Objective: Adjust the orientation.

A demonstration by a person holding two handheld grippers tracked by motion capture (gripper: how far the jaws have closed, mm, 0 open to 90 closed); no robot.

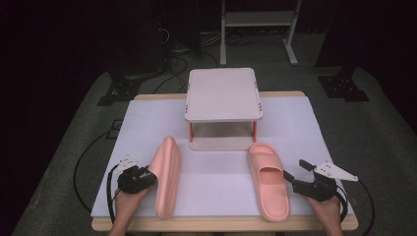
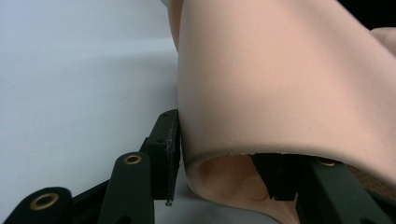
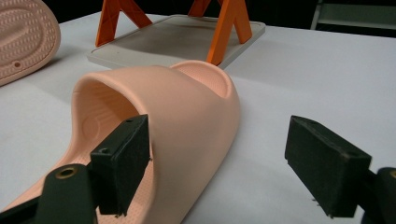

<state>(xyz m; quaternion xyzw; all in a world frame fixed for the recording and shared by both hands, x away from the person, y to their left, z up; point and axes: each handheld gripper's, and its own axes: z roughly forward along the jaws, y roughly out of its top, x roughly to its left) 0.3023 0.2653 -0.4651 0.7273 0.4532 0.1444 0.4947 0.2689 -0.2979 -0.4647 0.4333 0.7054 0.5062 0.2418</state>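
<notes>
Down at the near edge, the left hand-held gripper (image 1: 147,175) is clamped on the strap of the left slipper (image 1: 167,177), one jaw inside and one outside, holding it tipped on its side. Right hand-held gripper (image 1: 294,179) stands wide open beside the right slipper (image 1: 268,179), which lies flat. Both are smooth peach foam, rounded, with dimpled soles. Behind them on the white counter (image 1: 295,123) sits a small two-tier rack (image 1: 223,105) with orange legs; dark room beyond

Open white mat between your two slippers (image 1: 167,177) (image 1: 269,180) | small rack (image 1: 223,96) blocks the far centre | clear lanes either side of rack
</notes>
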